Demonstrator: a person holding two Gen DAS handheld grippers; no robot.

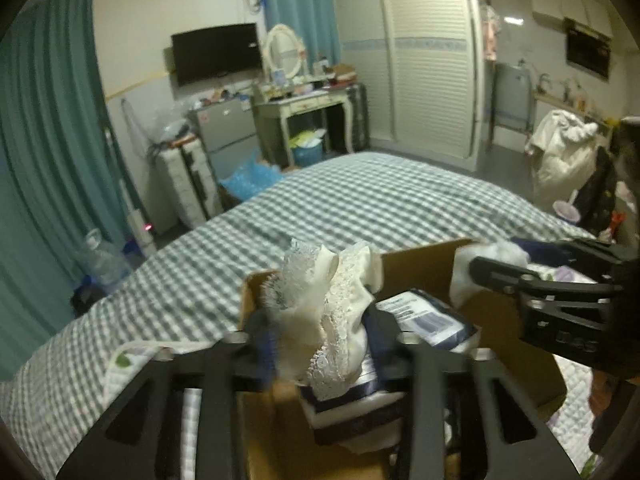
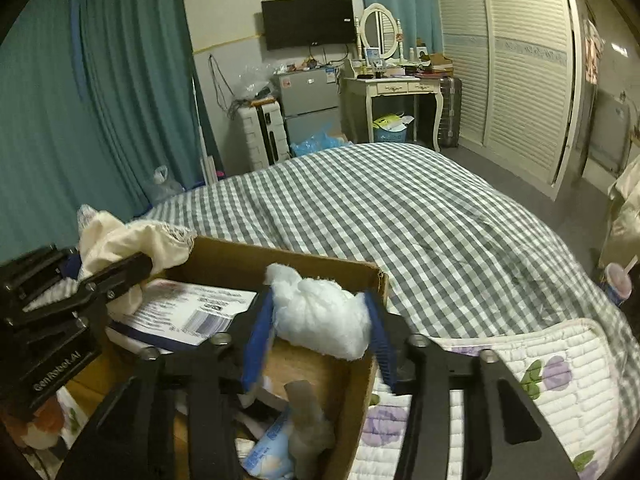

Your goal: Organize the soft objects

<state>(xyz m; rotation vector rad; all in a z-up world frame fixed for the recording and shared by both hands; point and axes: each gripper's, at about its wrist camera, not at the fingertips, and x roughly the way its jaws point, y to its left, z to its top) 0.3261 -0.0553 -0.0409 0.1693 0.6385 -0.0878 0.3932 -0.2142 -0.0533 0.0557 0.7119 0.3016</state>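
Note:
A brown cardboard box stands on the checked bed and also shows in the right wrist view. My left gripper is shut on a cream lace garment, held above the box's left part; it shows in the right wrist view too. My right gripper is shut on a white fluffy cloth, held over the box's far right corner. The cloth also shows in the left wrist view. Flat plastic-wrapped packets lie inside the box.
The grey-and-white checked bedspread stretches ahead. A quilted flower-print pad lies under the box at the right. Beyond the bed stand a dressing table, a small fridge and a slatted wardrobe.

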